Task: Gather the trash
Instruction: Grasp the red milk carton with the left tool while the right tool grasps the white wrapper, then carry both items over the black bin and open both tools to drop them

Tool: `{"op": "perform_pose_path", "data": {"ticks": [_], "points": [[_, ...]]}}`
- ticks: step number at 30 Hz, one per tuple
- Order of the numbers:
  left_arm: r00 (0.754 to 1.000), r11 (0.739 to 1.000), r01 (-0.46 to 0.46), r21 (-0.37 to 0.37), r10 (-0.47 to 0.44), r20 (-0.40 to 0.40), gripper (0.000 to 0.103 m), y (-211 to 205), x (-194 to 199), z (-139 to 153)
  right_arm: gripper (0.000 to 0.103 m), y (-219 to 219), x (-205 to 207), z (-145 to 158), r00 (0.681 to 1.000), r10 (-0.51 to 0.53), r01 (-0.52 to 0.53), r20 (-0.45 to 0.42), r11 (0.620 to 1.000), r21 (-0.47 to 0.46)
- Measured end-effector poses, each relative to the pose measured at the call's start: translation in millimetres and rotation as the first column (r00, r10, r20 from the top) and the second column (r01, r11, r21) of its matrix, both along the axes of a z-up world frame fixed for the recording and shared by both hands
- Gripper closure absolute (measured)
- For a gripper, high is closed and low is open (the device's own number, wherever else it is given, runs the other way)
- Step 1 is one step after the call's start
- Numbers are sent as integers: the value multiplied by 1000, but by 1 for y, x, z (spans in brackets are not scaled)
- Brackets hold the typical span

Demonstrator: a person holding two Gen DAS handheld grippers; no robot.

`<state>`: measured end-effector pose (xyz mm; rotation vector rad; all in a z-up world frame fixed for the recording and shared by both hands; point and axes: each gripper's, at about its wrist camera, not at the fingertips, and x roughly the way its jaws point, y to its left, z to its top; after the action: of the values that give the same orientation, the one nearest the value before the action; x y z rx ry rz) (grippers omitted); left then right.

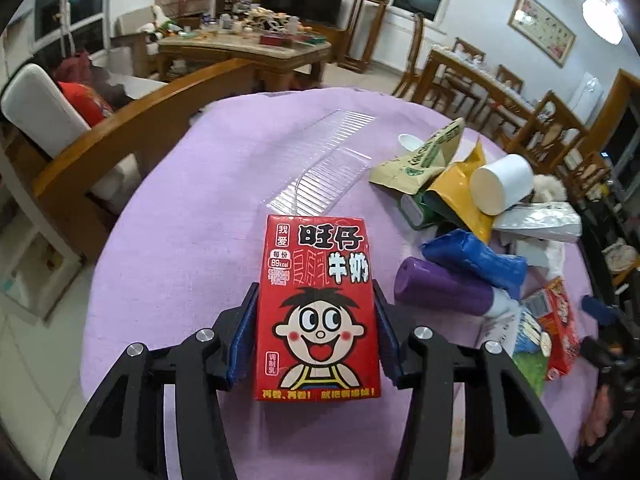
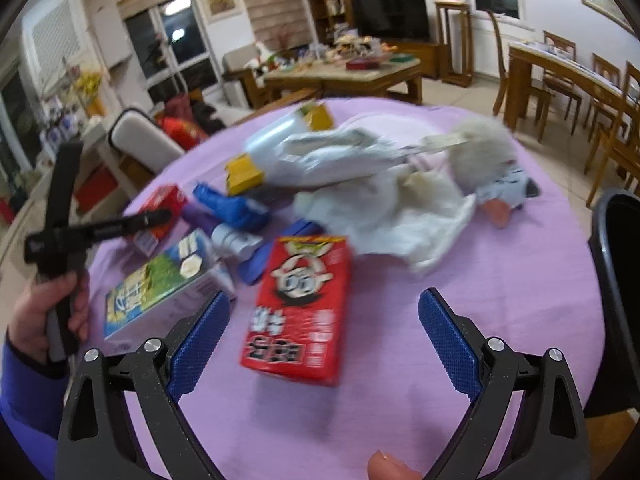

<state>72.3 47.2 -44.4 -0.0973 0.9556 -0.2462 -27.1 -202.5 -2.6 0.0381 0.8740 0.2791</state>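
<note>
Left gripper (image 1: 316, 340) has its blue pads pressed against both sides of a red milk carton (image 1: 318, 312), pinching it; the carton stands upright on the purple tablecloth (image 1: 180, 220) at the near edge of the round table. Right gripper (image 2: 324, 344) is spread wide, nothing between the pads, hovering over the cloth just short of a second red carton (image 2: 300, 312) lying flat. Beside that one lies a blue-green carton (image 2: 160, 292). Further back is the trash pile: white paper cup (image 1: 500, 188), yellow bag (image 1: 464, 184), blue bag roll (image 1: 476, 260), purple bag roll (image 1: 444, 286), white cloth (image 2: 400, 208). A clear plastic lid (image 1: 324, 164) lies mid-table. The right view is blurred. A hand (image 2: 44, 316) grips the other tool's handle at the left of that view.
</note>
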Motion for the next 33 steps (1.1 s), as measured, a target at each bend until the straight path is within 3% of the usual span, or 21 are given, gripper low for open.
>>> {"op": "perform_pose_path", "data": {"ticks": [2,8,11,15,19,23,26,29,33], "points": [[1000,999,17,-35,-17,-3,53,4,-1,1,22,5,1,-1,1000,-15,15,-5,999,-31],[994,990,78,-115,-69,82,53,8,-19,15,22,-24,15,30,988,-134,133,72,991,11],[988,984,107,-143,-90,123,53,7,-25,28,22,-27,35,43,995,-58,55,87,998,36],[983,979,135,-153,-112,145,53,-1,-29,33,22,-9,65,37,998,11,-8,54,999,-50],[981,976,153,-153,-132,142,52,-6,-34,30,22,-5,87,26,999,46,-46,2,999,13],[979,975,170,-146,-150,137,52,-11,-37,27,43,-1,89,25,997,69,-69,21,997,30],[978,973,178,-149,-159,133,52,-17,-35,25,52,2,92,19,997,75,-75,-3,997,19],[977,969,191,-158,-171,130,52,-25,-37,23,61,5,89,17,996,84,-84,4,996,9],[974,966,205,-155,-185,134,52,-31,-39,24,64,1,81,22,997,76,-77,30,996,34]]}}
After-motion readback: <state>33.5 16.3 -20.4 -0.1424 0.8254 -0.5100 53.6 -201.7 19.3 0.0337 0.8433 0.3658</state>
